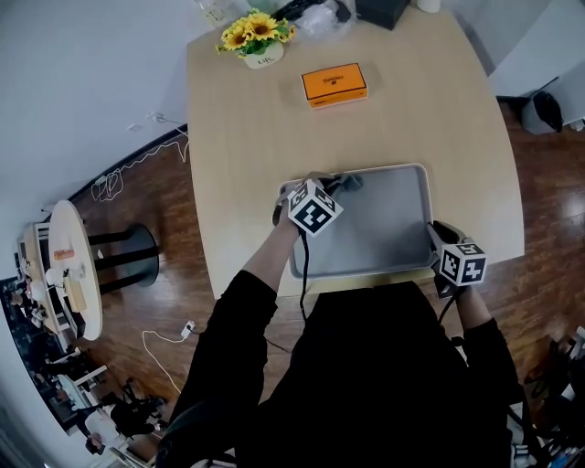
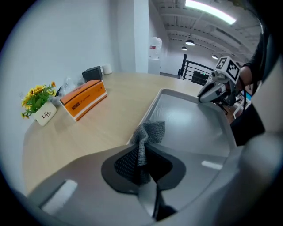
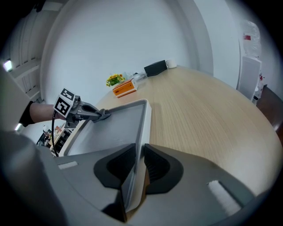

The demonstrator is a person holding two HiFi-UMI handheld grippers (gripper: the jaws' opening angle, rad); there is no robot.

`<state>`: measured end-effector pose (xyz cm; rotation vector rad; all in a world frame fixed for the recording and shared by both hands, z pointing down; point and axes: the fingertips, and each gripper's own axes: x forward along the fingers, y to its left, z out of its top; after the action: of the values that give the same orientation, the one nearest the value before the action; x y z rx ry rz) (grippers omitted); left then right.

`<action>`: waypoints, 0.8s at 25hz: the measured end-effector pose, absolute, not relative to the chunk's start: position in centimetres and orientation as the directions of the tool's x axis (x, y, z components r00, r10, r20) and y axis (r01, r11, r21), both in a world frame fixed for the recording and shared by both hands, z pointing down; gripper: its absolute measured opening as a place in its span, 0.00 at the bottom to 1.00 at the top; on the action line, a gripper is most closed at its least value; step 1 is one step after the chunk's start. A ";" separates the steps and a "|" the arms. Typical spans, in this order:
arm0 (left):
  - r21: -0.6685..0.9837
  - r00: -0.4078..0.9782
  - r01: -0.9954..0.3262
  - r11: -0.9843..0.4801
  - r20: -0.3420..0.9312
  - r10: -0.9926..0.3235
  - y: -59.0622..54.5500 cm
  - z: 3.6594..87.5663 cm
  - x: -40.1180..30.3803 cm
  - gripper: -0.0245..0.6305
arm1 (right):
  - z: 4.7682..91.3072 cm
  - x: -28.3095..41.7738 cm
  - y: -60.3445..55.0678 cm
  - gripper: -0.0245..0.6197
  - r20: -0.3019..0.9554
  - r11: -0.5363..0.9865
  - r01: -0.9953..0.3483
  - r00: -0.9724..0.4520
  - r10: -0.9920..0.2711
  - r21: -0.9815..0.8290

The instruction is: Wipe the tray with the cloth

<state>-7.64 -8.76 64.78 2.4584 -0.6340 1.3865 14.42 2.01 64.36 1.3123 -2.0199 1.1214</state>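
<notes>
The grey tray point(image 1: 393, 228) lies on the wooden table near its front edge. My left gripper point(image 1: 329, 186) hovers over the tray's far left corner, shut on a grey cloth point(image 1: 352, 181). In the left gripper view the cloth point(image 2: 149, 132) stands pinched between the jaws point(image 2: 143, 154) and hangs onto the tray's rim point(image 2: 152, 106). My right gripper point(image 1: 435, 235) is at the tray's right side. In the right gripper view its jaws point(image 3: 139, 161) clamp the tray's rim point(image 3: 145, 119), one pad on each side. The left gripper point(image 3: 95, 114) shows at the tray's far end.
An orange box point(image 1: 335, 85) lies on the table beyond the tray. A white pot of yellow flowers point(image 1: 259, 41) and dark items point(image 1: 379, 11) stand at the far edge. A small round table point(image 1: 73, 265) stands on the wooden floor at the left.
</notes>
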 end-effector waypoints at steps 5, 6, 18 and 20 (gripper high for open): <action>0.081 0.509 -0.454 -0.887 0.841 -0.183 -4.5 64.3 -6.6 0.04 | 64.2 14.3 2.1 0.14 0.749 0.210 -0.905 -0.424 -0.509 -0.369; 0.090 0.518 -0.451 -0.888 0.836 -0.178 -3.4 64.3 -6.4 0.05 | 64.2 14.3 2.1 0.14 0.749 0.211 -0.906 -0.423 -0.509 -0.368; 0.335 0.605 -0.334 -0.881 0.793 0.072 12.5 64.5 -4.5 0.05 | 64.3 14.2 2.1 0.14 0.752 0.211 -0.908 -0.417 -0.511 -0.361; 0.328 0.603 -0.317 -0.890 0.794 0.078 12.2 64.5 -4.4 0.05 | 64.3 14.2 2.2 0.14 0.751 0.208 -0.907 -0.420 -0.510 -0.366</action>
<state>-4.42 12.24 64.54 2.3913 -0.1908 1.2146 14.18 2.16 64.31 1.3107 -2.0151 1.1111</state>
